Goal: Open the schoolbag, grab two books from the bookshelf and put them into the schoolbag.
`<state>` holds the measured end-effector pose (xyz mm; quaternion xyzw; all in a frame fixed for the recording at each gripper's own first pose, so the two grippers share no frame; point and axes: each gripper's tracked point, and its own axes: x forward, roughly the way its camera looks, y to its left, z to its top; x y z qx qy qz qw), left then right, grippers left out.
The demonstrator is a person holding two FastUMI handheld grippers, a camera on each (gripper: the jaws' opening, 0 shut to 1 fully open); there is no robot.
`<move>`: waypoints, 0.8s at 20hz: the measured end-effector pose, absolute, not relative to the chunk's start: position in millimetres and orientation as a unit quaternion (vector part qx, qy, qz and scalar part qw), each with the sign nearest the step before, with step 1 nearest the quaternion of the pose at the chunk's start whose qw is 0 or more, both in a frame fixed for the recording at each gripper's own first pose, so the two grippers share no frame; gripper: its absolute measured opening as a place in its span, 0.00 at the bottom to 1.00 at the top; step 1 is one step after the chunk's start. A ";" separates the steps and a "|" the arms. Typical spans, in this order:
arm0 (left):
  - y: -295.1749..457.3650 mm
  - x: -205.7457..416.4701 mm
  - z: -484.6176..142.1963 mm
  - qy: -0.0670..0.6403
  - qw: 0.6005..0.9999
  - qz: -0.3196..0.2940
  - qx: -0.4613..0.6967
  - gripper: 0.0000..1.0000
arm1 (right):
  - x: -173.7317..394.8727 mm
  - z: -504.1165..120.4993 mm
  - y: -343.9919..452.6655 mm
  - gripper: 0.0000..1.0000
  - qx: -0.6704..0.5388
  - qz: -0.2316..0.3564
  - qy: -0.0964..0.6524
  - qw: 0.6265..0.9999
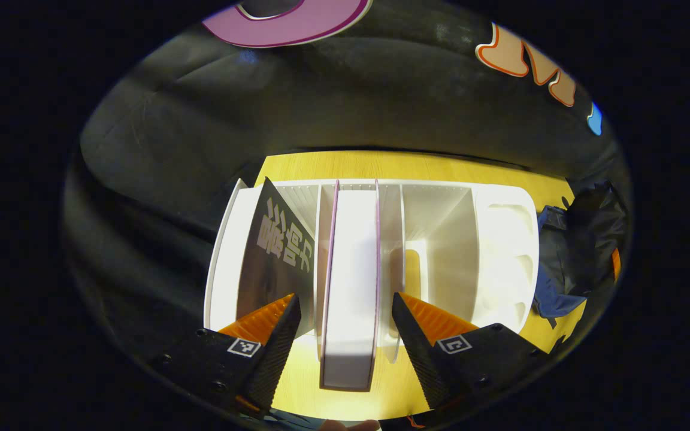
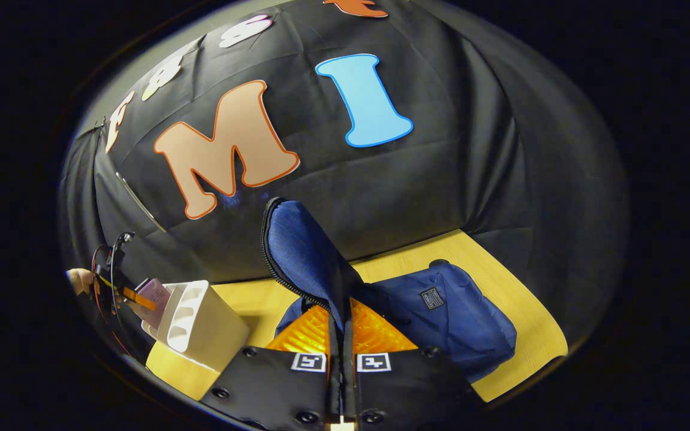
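Observation:
A white bookshelf (image 1: 501, 251) stands on the yellow table. In its slots are a dark book (image 1: 276, 251), leaning at the left, and a pink-edged book (image 1: 351, 269) that sticks out toward me. My left gripper (image 1: 344, 297) is open, one finger on each side of the pink-edged book with a small gap at both. In the right gripper view, my right gripper (image 2: 342, 323) is shut on the blue schoolbag's zippered flap (image 2: 303, 251) and holds it upright. The schoolbag (image 2: 459, 317) lies just behind it. The bookshelf (image 2: 201, 323) stands at the left, with the left gripper (image 2: 123, 293) at the pink-edged book (image 2: 154, 294).
The schoolbag (image 1: 584, 239) lies right of the bookshelf in the left gripper view. The yellow table (image 2: 518, 299) ends close behind both at the black cloth wall. A hand (image 2: 78, 280) holds the left gripper at the far left of the right gripper view.

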<state>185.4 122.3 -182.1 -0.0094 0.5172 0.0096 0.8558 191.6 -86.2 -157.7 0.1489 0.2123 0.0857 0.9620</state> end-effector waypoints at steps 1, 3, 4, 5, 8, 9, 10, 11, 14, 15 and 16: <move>118.8 183.9 -185.5 0.524 0.852 0.005 -0.013 0.89 | 191.7 -157.4 -86.4 0.05 0.150 0.085 0.212 0.962; 123.0 183.5 -187.0 0.533 0.846 0.007 0.000 0.88 | 191.1 -158.4 -86.6 0.05 0.148 0.086 0.214 0.962; 120.5 185.4 -188.1 0.536 0.844 0.002 0.005 0.86 | 190.9 -158.3 -86.4 0.01 0.147 0.086 0.215 0.962; 122.6 186.6 -188.5 0.541 0.841 0.001 0.010 0.85 | 191.7 -158.0 -86.4 0.05 0.147 0.086 0.214 0.962; 120.4 183.8 -190.6 0.560 0.828 -0.008 0.008 0.63 | 192.0 -158.9 -86.8 0.05 0.149 0.086 0.215 0.961; 116.4 185.3 -193.0 0.566 0.824 -0.006 0.003 0.53 | 192.5 -158.4 -87.7 0.05 0.150 0.085 0.215 0.961; 111.0 186.7 -193.5 0.561 0.828 -0.014 -0.003 0.43 | 192.1 -159.1 -88.3 0.05 0.151 0.085 0.215 0.961; 112.1 184.6 -197.6 0.566 0.824 -0.013 0.004 0.41 | 192.8 -159.4 -88.5 0.05 0.152 0.084 0.215 0.961; 112.6 183.6 -192.1 0.568 0.823 -0.010 0.005 0.36 | 192.5 -157.8 -89.8 0.01 0.151 0.084 0.215 0.961; 113.2 183.8 -192.5 0.567 0.824 -0.011 0.006 0.37 | 192.8 -157.5 -90.0 0.05 0.150 0.083 0.215 0.962; 113.6 183.8 -191.5 0.567 0.824 -0.011 0.007 0.37 | 192.9 -158.0 -90.5 0.05 0.149 0.084 0.215 0.962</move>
